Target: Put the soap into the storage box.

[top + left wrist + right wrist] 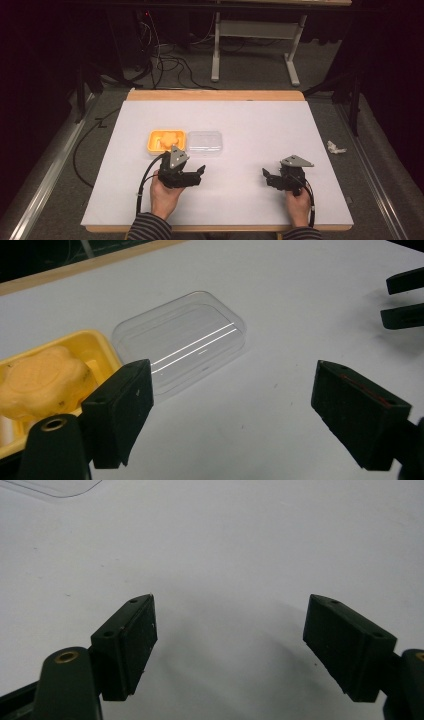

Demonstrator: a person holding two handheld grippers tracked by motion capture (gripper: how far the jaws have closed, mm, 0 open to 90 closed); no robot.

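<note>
My left gripper [230,415] hovers with jaws spread wide, just short of the clear lid [182,342] lying beside the yellow tray [102,342] — the likely thing to pick up. My right gripper [230,645], equally spread, waits well apart. Approach low — pinch the lid's rim squarely.

white surface [250,120] with a wooden edge; on it sit a yellow tray [167,141] and, touching its right side, a clear plastic box [205,143].
</note>
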